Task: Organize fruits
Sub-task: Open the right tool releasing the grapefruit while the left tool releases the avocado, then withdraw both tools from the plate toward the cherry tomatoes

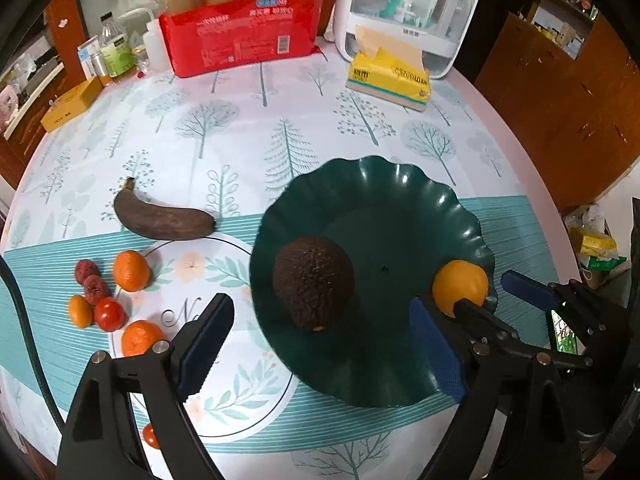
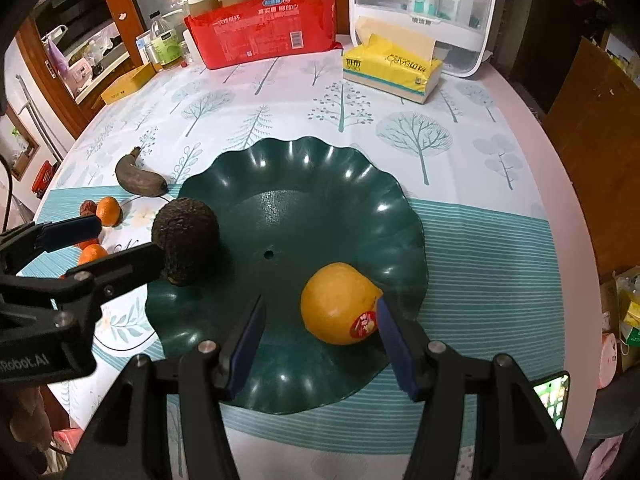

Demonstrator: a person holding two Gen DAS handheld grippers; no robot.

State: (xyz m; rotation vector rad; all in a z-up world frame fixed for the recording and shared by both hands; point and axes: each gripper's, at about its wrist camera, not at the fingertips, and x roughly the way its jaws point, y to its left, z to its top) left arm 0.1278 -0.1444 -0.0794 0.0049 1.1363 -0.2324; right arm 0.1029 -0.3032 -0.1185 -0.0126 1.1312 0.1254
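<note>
Your right claw (image 2: 320, 340) is gaping over the plate (image 2: 320, 168), orange (image 2: 336, 304) touching one pad; left claw (image 1: 320, 344) is hanging wide open, empty, avocado (image 1: 314, 282) sitting between.

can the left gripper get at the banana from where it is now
Probably yes: the left gripper is open and empty, and the blackened banana lies alone on the tablecloth, left of the green plate, nothing between.

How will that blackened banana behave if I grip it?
The banana is dark brown all over, so it is probably soft and may squash or split under firm pads. Curved and lying flat on the tablecloth, it looks unlikely to roll. Grip gently, mid-length.
</note>
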